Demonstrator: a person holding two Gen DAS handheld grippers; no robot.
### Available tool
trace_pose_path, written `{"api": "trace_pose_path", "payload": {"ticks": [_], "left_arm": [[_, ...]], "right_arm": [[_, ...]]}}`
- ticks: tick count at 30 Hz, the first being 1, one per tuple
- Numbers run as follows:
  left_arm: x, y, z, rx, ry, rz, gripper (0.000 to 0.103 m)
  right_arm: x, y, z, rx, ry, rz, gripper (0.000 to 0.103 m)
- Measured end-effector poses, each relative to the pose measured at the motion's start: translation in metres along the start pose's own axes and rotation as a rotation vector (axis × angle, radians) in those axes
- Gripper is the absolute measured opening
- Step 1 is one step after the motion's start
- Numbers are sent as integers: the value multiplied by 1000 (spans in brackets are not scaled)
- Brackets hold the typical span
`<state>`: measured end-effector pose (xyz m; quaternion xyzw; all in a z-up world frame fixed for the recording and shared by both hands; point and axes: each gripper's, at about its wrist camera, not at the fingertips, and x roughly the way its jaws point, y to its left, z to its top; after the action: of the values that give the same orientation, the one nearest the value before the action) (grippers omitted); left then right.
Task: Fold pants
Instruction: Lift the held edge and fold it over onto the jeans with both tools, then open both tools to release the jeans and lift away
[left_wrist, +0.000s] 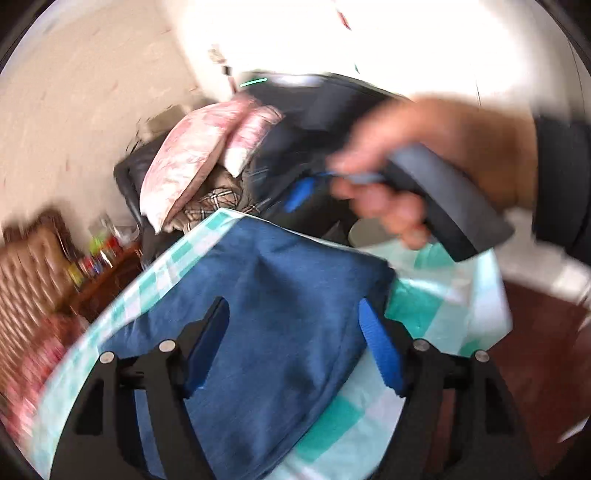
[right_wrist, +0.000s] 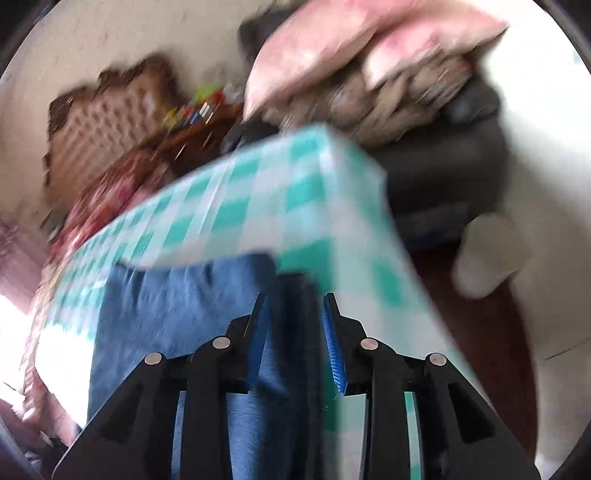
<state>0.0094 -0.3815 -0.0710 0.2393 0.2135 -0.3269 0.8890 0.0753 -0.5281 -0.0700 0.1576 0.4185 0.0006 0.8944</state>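
Observation:
Blue pants (left_wrist: 266, 325) lie folded on a table with a green-and-white checked cloth (left_wrist: 424, 306). My left gripper (left_wrist: 295, 317) hovers over them with its jaws wide apart and nothing between them. In the right wrist view the pants (right_wrist: 177, 314) lie on the same cloth (right_wrist: 258, 206). My right gripper (right_wrist: 295, 306) has a dark fold of the pants between its partly open fingers; the blur hides whether the pads touch it. The left wrist view shows the hand holding the right gripper (left_wrist: 443, 192) at the table's far edge.
Pink pillows (left_wrist: 199, 162) are piled on a dark chair beyond the table. A wooden cabinet (left_wrist: 107, 273) with small colourful items stands at the left beside a tufted headboard (left_wrist: 29, 266). Dark red floor (left_wrist: 535, 350) shows at the right of the table.

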Motion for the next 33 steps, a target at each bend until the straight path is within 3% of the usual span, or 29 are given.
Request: {"api": "trace_pose_path", "payload": {"ticks": [2,3,4,6,9,12,15,17,19,23,29,33], "left_arm": [[-12,49,4,-143,-29,-8,73],[-13,62,6,-197,-28,-5,66],[-7,91,8,-285,-18,3,52],[23,143,15,-399,20,-17,36],[76,180,35,-398,74,-155,27],[110,142,44,-365,129,-299,27],[151,114,53,-334,196,-353,27],[178,102,49,-314,257,-306,28],[194,105,48,-321,264,-311,30],[198,107,47,-341,265,-301,35],[146,122,50,-410,171,-305,34],[136,117,36,-408,205,-295,34]], "right_arm": [[-34,9,-11,1,-76,-68,29],[-44,17,-18,-10,-96,-82,29],[-51,27,-27,-25,-113,-99,29],[-54,54,-52,-70,-133,-160,29],[-30,79,-80,-105,-88,-238,29],[-1,76,-96,-97,-17,-345,28],[7,72,-101,-85,-5,-358,28],[9,75,-101,-96,3,-385,28],[12,75,-102,-99,3,-403,28],[13,73,-104,-99,-1,-404,28],[12,70,-102,-85,3,-395,28],[12,70,-102,-83,0,-397,28]]}}
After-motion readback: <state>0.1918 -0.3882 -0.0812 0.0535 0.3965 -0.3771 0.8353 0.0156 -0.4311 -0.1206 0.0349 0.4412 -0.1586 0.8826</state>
